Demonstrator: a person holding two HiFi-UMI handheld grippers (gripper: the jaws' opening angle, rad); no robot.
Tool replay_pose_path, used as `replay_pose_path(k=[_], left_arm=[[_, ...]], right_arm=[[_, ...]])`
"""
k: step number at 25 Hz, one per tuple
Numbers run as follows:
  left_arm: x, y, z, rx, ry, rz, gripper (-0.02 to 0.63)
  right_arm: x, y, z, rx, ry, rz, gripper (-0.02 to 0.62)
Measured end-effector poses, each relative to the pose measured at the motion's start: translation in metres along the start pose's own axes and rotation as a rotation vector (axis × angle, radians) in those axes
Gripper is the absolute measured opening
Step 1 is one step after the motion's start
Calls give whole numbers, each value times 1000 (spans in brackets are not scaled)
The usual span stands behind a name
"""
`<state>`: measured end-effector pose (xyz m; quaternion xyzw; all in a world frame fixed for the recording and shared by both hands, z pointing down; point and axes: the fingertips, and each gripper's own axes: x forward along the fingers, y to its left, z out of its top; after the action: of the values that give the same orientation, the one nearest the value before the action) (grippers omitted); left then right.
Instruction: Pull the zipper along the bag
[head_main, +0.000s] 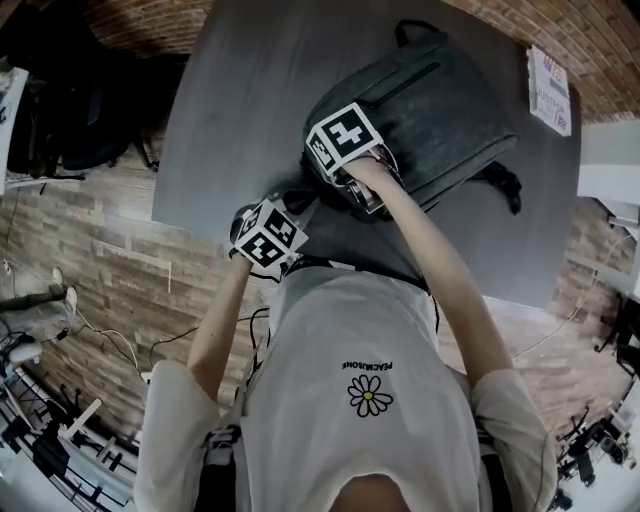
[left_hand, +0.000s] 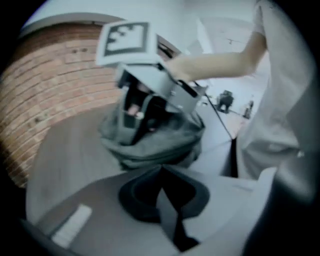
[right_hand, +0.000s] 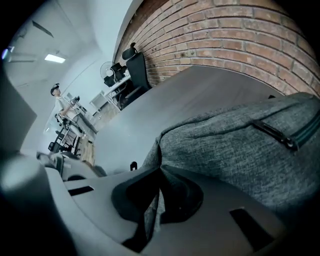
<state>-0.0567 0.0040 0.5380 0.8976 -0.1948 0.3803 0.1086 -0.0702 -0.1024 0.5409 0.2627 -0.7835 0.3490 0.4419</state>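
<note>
Grey fabric backpack (head_main: 430, 110) is lying on dark grey tabletop (head_main: 230, 90); R gripper (right_hand: 160, 172) is pinching its fabric; L gripper (left_hand: 161, 170) is sitting closed nearby; white shirt (head_main: 330, 330) is showing "PEACEMINUSONE".

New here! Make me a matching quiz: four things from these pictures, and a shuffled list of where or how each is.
1 backpack
2 sheet of paper
3 right gripper
4 left gripper

A jaws shut, at the table's near edge
B grey, lying on the table
C white, at the table's far corner
D pinching the backpack's fabric

Pairs: 1-B, 2-C, 3-D, 4-A
</note>
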Motion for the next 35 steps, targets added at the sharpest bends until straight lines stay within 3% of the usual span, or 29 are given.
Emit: replay_pose_path(k=[3,4,6,10,14,17,19,23,26,31,35], left_arm=[[-13,50,3,-70,-38,156,16],[-15,59,6,-92,-54,171,76],[-15,73,18,-142,-106,173,119],[-7,89,32,-282,-157,136,128],[-1,88,29,-332,-115,70,39],[-9,81,26,-300,-112,31,16],[-15,73,22,-237,-108,19,8],[-20,57,15,27,-68,54,5],[-15,57,7,131,1,95,6],[-10,61,-3,80,39,123,6],[1,64,-10,98,91,142,9]], right_arm=[[0,0,0,-6,-6,-7,2],[0,0,1,-8,-8,-10,2],[0,0,1,-16,-14,-15,2],[-1,1,1,-28,-24,-23,2],[-1,1,1,-35,-30,-20,2],[-2,1,0,-38,-34,-16,2],[-2,2,0,-39,-36,-13,2],[-2,3,0,-39,-37,-7,2],[-3,3,-1,-37,-37,-4,2],[-3,3,0,-37,-38,3,2],[-2,4,-1,-32,-35,9,2]])
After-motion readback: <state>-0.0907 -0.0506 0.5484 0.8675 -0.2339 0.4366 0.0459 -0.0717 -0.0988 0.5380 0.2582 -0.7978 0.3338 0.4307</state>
